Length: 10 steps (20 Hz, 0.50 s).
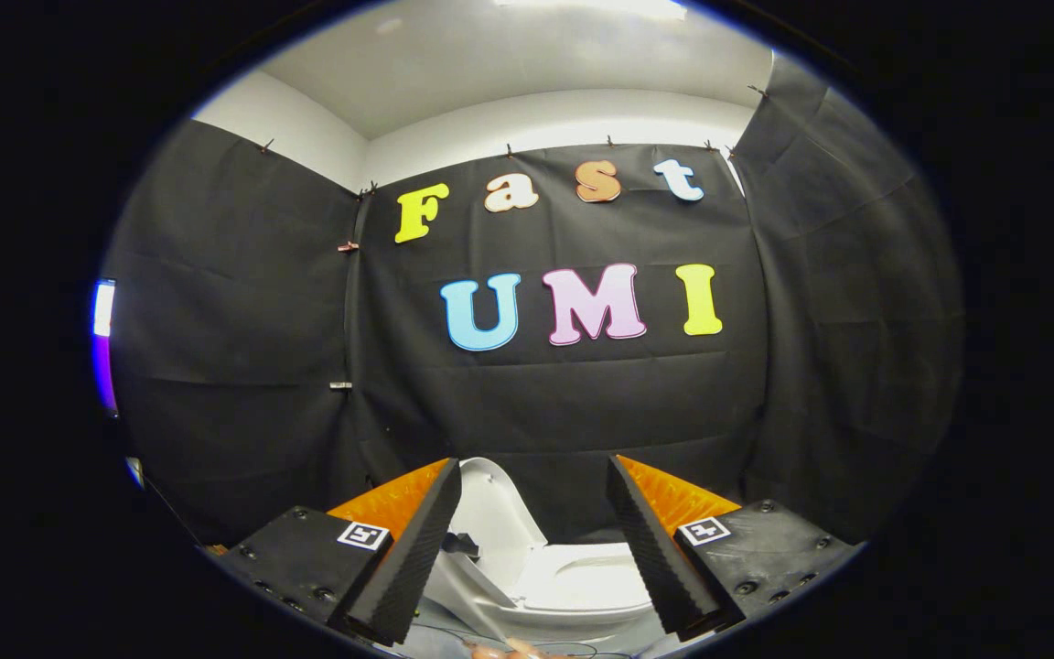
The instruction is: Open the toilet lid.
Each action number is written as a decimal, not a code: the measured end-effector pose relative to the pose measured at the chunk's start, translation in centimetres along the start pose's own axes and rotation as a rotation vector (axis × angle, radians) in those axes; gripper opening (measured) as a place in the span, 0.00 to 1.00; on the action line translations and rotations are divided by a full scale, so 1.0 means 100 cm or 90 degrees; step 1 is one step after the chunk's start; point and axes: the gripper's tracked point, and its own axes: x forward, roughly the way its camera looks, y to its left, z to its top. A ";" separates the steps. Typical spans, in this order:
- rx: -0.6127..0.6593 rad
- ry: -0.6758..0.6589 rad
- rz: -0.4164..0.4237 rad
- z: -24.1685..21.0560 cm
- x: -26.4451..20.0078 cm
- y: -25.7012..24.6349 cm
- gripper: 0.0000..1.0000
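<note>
Gripper view: the gripper [534,540] looks forward along its two fingers, whose jaws stand wide apart with nothing clasped between them; each finger [413,558] carries a ribbed inner face, and each finger base bears a small square black-and-white marker [363,535]. Item one, a white toilet [573,586], sits low between the fingers and just beyond their tips. Item two, the toilet lid [493,517], stands raised and tilted back on the left side of the bowl, close to the left finger's inner face; whether it touches that finger cannot be told. Item three, the seat ring [582,575], lies flat and exposed to the right of the lid, with its far side running toward the right finger. A small dark fitting [461,545] shows by the foot of the lid, too small to identify. A pale, pinkish shape [504,651], blurred, lies at the very bottom between the finger bases, with thin wires near it. Backdrop: black cloth booth walls [573,403] hang on three sides behind the toilet, pinned with small clips [348,246] along the seams and top edge; above them run white walls and a white ceiling [490,64]. A bright lit strip [103,316] shows at the far left beyond the left cloth panel
</note>
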 end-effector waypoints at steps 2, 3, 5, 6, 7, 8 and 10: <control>0.000 0.000 0.000 0.001 0.000 0.001 0.99; -0.001 -0.001 0.001 0.001 0.000 0.001 0.99; -0.005 -0.004 0.003 0.002 0.000 0.002 0.99; -0.007 -0.004 0.004 0.002 -0.002 0.003 0.99; -0.010 -0.004 0.005 0.001 -0.001 0.004 0.99; -0.012 -0.004 0.006 0.001 -0.001 0.004 0.99; -0.014 -0.004 0.007 0.001 -0.001 0.004 0.99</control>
